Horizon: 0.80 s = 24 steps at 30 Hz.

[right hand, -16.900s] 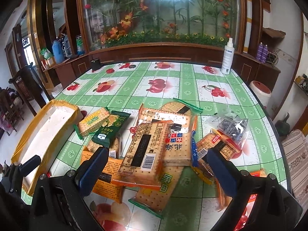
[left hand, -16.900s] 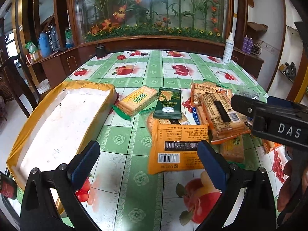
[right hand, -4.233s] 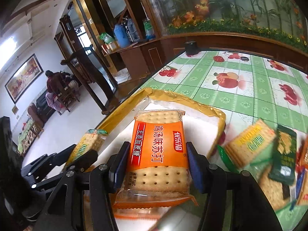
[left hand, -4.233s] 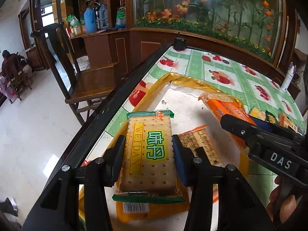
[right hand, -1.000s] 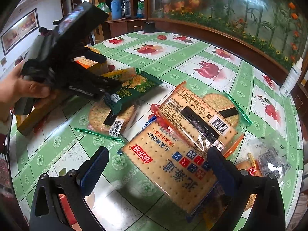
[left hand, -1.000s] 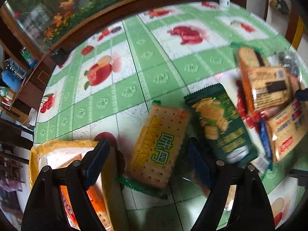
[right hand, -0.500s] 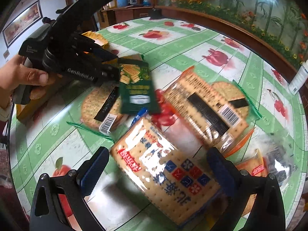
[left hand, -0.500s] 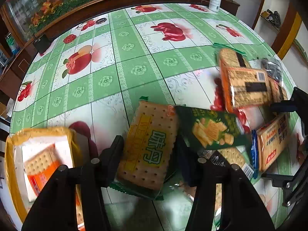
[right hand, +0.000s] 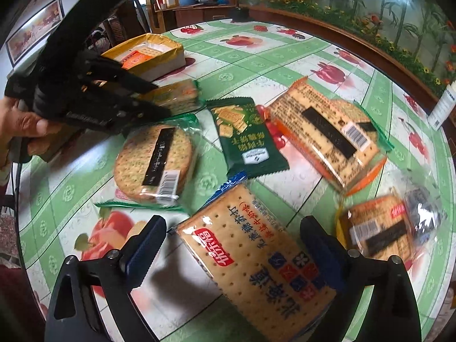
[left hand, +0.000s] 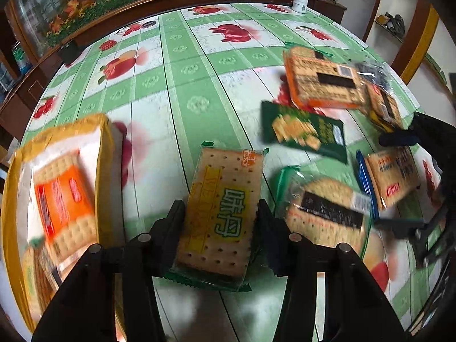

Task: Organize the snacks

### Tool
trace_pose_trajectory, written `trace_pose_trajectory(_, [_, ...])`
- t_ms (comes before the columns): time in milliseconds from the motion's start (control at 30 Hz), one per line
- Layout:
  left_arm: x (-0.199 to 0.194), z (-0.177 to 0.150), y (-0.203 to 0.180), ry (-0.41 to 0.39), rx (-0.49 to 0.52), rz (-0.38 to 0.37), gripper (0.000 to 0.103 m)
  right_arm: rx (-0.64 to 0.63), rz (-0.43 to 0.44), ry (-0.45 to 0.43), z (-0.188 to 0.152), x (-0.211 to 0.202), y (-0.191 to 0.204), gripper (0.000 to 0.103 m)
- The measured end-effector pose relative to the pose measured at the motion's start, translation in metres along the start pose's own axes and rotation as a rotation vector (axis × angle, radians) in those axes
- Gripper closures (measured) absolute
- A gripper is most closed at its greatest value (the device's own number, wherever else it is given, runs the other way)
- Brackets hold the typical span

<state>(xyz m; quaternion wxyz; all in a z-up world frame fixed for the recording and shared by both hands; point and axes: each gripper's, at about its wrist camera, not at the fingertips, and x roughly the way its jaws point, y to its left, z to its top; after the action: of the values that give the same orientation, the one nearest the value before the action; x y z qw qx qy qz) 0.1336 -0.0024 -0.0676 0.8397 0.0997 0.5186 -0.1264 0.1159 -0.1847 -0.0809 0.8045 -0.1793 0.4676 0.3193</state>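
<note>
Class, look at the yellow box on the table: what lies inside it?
Inside the yellow box, an orange cracker pack lies on top, with another pack partly showing beside it. Whatever sits beneath them is covered.

Both wrist views close, angled steeply down at table (left hand: 196, 65) (shared: dark green packet (right hand: 245, 139)).

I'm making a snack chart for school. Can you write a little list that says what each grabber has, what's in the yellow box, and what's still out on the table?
left gripper: closing on the yellow-label cracker pack, pads on both its sides
right gripper: jaws closing, not yet touching the blue-edged cracker pack between them
yellow box: holds an orange cracker pack, more below it, blurred
still on table: dark green snack bag, round cracker pack, orange-edged cracker pack
table cover: green checks with fruit pictures
</note>
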Motion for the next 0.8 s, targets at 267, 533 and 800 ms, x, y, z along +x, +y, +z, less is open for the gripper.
trace_pose_trajectory(267, [-0.010,-0.026,0.001,0.001,-0.044,-0.029,0.055,0.003,-0.034,0.069,-0.012,-0.010,0.003,0.006])
trace_pose_trajectory(533, [-0.014,-0.036,-0.002,-0.011,-0.051,-0.011,0.055,0.103,-0.062,0.143,-0.035,-0.018,0.014,0.016])
trace_pose_trajectory(800, [-0.022,-0.054,-0.004,-0.049,-0.098,0.000,0.055,0.249,-0.062,0.040,-0.054,-0.039,0.010,0.047])
